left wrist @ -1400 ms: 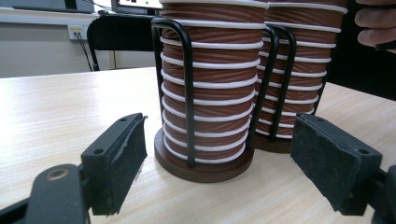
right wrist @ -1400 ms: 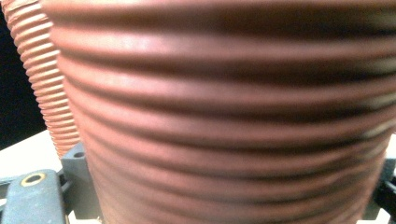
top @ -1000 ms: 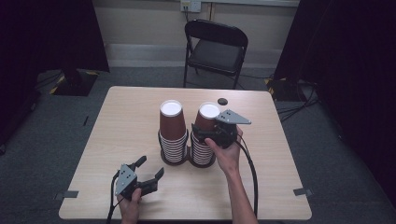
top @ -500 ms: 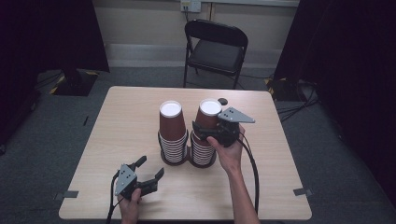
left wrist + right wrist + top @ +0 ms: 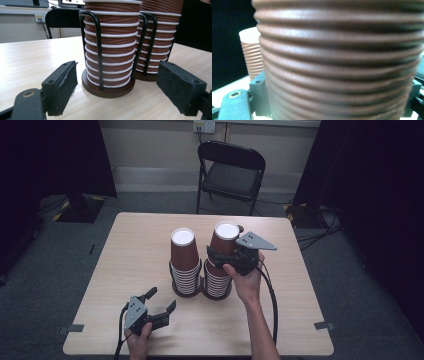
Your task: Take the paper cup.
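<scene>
A: Quickly, high view: right gripper (image 5: 220, 256) clamped on the top cup (image 5: 224, 241) of the right stack (image 5: 217, 280), left stack (image 5: 185, 270) just beside it, both mid-table (image 5: 125, 270). Left gripper (image 5: 159, 302) at the near left, jaws spread, holding nothing.

B: Left gripper view?

A: Wire holders (image 5: 98, 47) cage both stacks.

B: Right gripper view?

A: Ribbed cup wall (image 5: 337, 65) between its jaws. Probably lift straight up, gentle squeeze, so one cup separates and nothing tips.

The high view looks down at the table (image 5: 125, 270), while both gripper views face the 2 cup stacks (image 5: 110, 50) close up.
</scene>
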Tool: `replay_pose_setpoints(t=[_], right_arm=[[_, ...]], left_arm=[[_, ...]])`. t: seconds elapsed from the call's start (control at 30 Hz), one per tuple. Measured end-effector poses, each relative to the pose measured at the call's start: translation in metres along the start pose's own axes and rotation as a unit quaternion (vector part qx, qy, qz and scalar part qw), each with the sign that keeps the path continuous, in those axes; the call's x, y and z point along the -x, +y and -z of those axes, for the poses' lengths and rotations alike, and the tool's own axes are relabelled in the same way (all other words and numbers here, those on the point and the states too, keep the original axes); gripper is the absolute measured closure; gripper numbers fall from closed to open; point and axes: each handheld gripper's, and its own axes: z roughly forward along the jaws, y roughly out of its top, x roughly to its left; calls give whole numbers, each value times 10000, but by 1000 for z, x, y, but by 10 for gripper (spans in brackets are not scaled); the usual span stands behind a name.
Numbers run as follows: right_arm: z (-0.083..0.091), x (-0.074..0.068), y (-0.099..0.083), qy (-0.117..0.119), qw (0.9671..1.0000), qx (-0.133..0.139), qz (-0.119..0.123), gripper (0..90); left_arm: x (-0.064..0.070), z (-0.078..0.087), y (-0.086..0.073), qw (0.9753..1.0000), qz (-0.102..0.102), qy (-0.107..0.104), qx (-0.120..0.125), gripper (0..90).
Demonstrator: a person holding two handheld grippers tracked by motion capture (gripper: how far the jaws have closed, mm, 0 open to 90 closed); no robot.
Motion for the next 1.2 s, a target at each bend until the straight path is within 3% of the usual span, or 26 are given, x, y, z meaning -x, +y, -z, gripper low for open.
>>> replay_pose_setpoints(t=[0.23, 0.67, 0.83, 1.2], right_arm=[[4, 1, 8, 12, 9999, 145, -58, 133], [12, 3, 23, 67, 9994, 327, -105, 135], [15, 4, 32, 66, 9988, 478, -119, 135], [21, 6, 41, 65, 9983, 535, -206, 140]], left_arm=[[-3, 1, 0, 9999, 125, -40, 27, 161], [-2, 0, 0, 10000, 56, -76, -29, 163], [-2, 0, 0, 9999, 72, -83, -35, 162], [-3, 0, 0, 9999, 140, -32, -11, 163]])
